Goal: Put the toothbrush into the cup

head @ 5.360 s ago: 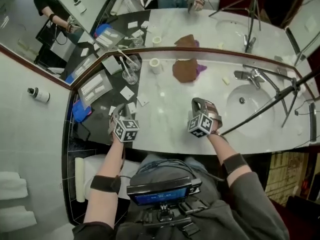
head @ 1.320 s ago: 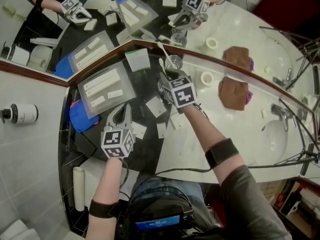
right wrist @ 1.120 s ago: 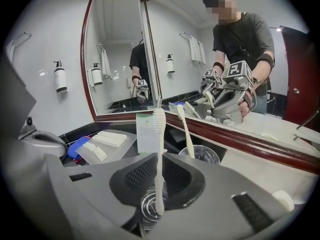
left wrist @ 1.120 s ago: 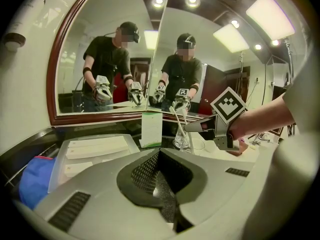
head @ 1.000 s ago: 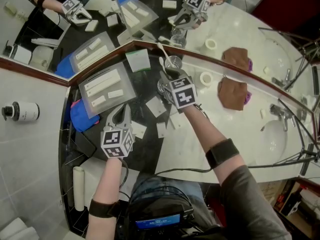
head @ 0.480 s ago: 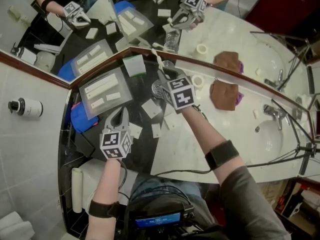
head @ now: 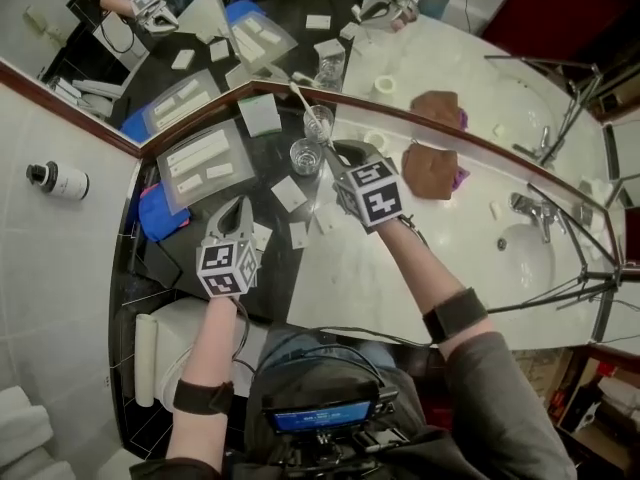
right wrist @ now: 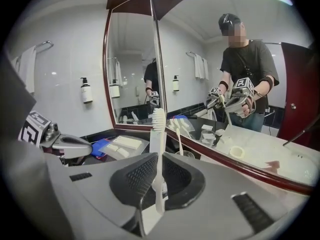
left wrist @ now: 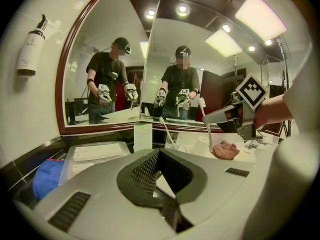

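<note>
Jaws of the right gripper (right wrist: 159, 176) clamp a white plastic toothbrush (right wrist: 158, 134) beside the clear glass cup (head: 305, 155); a skewed brush might topple it. Left gripper (left wrist: 160, 179) closed, empty.

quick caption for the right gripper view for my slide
Right gripper shut on a white toothbrush, bristles up, facing a cup by the bathroom mirror.

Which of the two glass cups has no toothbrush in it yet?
The nearer cup, the one closer to the person, is empty. The other cup, against the mirror, already holds a toothbrush.
</note>
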A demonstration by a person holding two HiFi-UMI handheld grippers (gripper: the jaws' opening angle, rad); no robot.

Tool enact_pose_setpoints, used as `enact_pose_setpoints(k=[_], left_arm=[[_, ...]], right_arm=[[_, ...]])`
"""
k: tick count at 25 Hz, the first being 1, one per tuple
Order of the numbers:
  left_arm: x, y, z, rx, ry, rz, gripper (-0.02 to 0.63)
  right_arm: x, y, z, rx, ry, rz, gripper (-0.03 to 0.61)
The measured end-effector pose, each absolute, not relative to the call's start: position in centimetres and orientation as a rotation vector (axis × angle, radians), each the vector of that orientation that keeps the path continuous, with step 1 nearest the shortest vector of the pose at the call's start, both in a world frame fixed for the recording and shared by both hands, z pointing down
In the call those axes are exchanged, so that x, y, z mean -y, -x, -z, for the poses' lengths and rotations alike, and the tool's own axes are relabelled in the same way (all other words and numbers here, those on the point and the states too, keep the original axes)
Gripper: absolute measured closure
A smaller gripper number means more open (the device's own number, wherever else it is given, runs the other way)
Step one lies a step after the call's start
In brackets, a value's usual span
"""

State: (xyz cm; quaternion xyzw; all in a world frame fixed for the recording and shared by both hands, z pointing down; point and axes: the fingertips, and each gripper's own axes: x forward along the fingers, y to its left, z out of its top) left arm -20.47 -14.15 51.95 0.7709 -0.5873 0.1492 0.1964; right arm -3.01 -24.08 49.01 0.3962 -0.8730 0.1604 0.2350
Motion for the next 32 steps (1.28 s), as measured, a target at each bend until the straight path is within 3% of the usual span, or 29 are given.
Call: enact_pose_setpoints(k=[17, 32], left_arm=[[7.1, 20.8, -52.3, 1.682, -2.1, -0.421, 0.612], [4.9, 21.5, -54.4, 1.629, -2.089, -0.46, 0.612]], right_arm=[[4.5, 2.8, -59.7, 2.212, -0.706, -0.492, 0.528], [1.1, 1.3, -69.1, 1.983, -0.666, -0.63, 0.526]])
